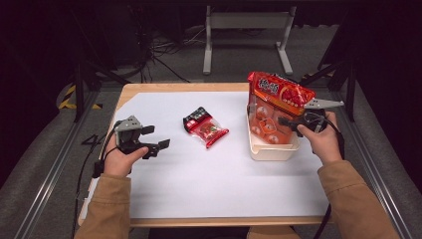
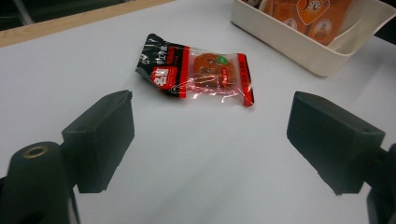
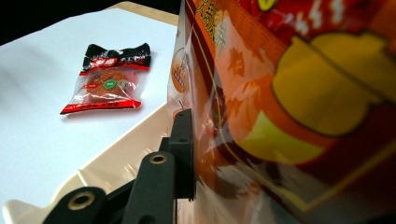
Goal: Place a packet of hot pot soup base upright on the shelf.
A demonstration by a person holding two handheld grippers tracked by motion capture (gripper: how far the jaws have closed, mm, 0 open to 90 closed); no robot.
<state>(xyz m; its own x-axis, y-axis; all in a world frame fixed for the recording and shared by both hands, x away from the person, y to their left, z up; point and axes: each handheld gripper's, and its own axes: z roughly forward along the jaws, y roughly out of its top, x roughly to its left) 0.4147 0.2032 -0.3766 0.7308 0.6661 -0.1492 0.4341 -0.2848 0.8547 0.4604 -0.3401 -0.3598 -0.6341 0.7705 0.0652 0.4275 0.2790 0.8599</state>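
A large red and orange snack bag (image 1: 276,107) stands upright in a cream tray (image 1: 271,150) at the right of the table. My right gripper (image 1: 286,122) is shut on this bag's side, and the right gripper view has one black finger (image 3: 183,149) pressed flat against the bag (image 3: 289,112). A small red and black snack packet (image 1: 205,127) lies flat on the white sheet near the middle. My left gripper (image 1: 155,139) hovers open to the left of that packet. From the left gripper view, the packet (image 2: 198,72) lies ahead beyond the spread fingers.
The cream tray (image 2: 303,46) sits at the far right in the left gripper view. A white sheet (image 1: 214,189) covers most of the wooden table (image 1: 149,88). Metal rails run along both sides, with a frame and cables on the floor behind.
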